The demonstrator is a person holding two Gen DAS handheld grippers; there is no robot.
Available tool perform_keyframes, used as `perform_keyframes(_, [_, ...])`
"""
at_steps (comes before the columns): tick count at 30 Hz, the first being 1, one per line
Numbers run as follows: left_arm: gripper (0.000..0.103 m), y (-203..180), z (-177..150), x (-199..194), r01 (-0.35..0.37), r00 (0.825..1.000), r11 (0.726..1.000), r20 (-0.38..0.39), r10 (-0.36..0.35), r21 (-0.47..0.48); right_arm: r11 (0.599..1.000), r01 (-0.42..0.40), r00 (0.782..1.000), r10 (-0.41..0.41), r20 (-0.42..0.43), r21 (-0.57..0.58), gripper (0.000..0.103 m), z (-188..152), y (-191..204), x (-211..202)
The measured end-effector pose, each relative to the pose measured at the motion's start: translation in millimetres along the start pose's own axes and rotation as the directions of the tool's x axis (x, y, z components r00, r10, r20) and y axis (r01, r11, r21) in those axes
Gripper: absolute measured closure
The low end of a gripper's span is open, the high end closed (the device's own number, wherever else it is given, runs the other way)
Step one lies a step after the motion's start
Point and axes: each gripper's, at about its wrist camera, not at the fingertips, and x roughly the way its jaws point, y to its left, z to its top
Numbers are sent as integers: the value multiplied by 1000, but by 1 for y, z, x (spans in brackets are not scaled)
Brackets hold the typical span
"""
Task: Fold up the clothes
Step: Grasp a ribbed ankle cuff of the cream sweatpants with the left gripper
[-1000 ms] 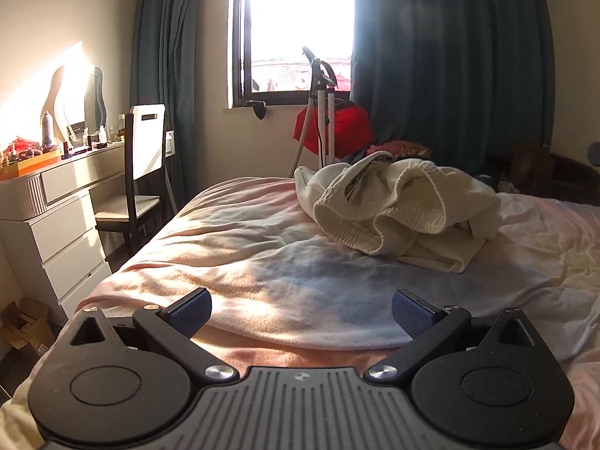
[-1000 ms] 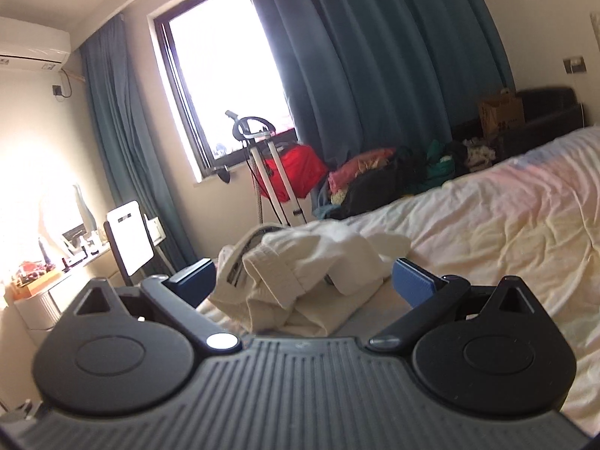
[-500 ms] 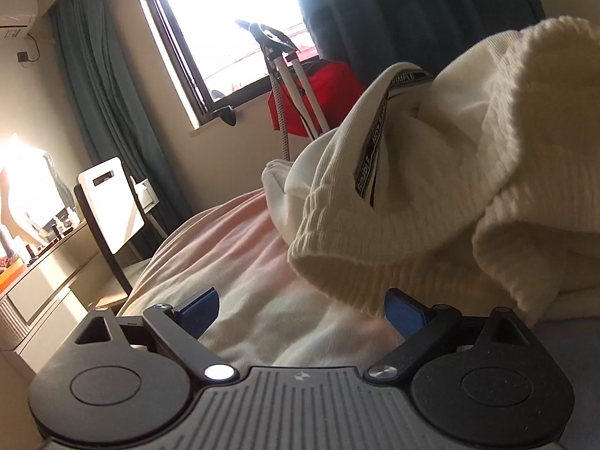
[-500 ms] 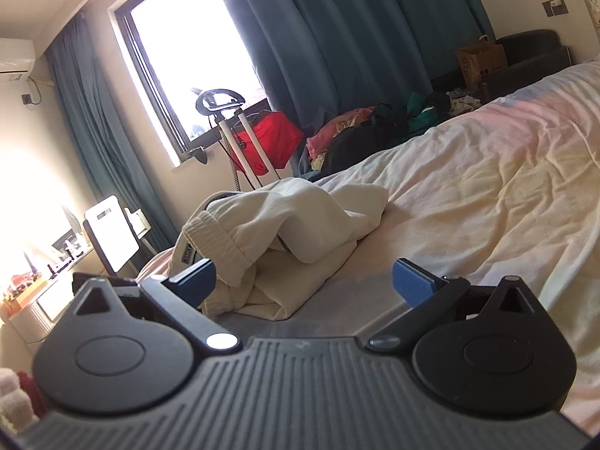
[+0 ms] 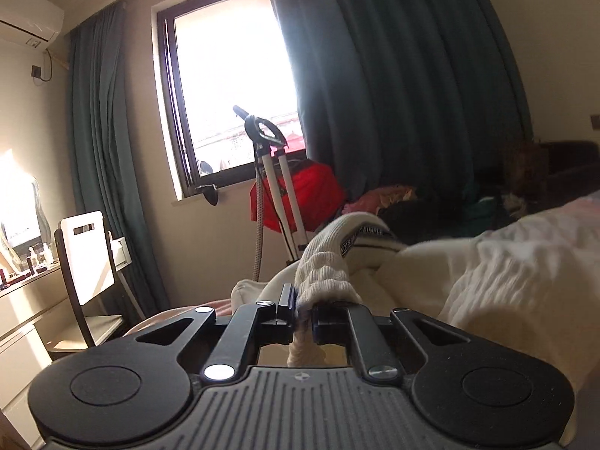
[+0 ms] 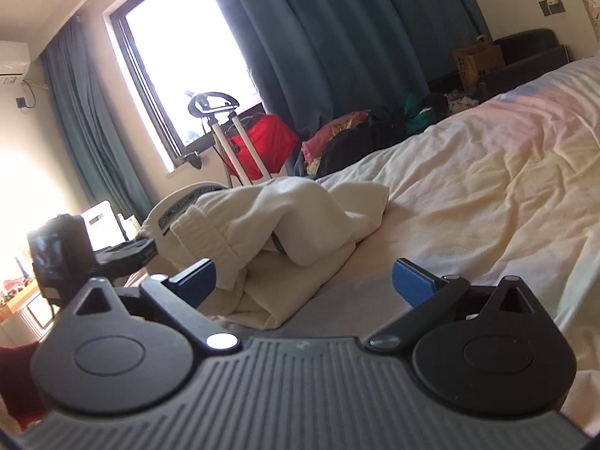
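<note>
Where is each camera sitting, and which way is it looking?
Left wrist: sits on the left gripper, facing the window; its fingers are shut on the cream garment's ribbed band.
Right wrist: sits on the right gripper, low over the bed, facing the garment pile; its blue fingers are open, and the left gripper shows at left.
Both share: garment, window, red bag, teal curtains.

surface: bed (image 6: 487, 195), rumpled pale sheet; on it we see a crumpled cream garment (image 6: 300, 225), left of the bed's middle
</note>
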Motion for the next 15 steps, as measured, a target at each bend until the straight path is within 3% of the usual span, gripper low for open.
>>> perform_keyframes(4, [95, -1, 37, -74, 72, 994, 997, 80, -71, -12, 999, 25, 998, -23, 55, -31, 1, 6, 5, -15])
perform_keyframes(8, [95, 11, 62, -153, 116, 989, 991, 98, -109, -70, 998, 29, 995, -23, 100, -56, 1, 11, 10, -34])
perform_keyframes(12, [95, 22, 50, -221, 147, 989, 984, 50, -142, -98, 995, -13, 994, 23, 110, -94, 1, 14, 19, -55])
perform_keyframes(15, [95, 36, 20, -252, 133, 991, 983, -6, -135, -123, 989, -37, 998, 45, 51, -141, 1, 10, 27, -64])
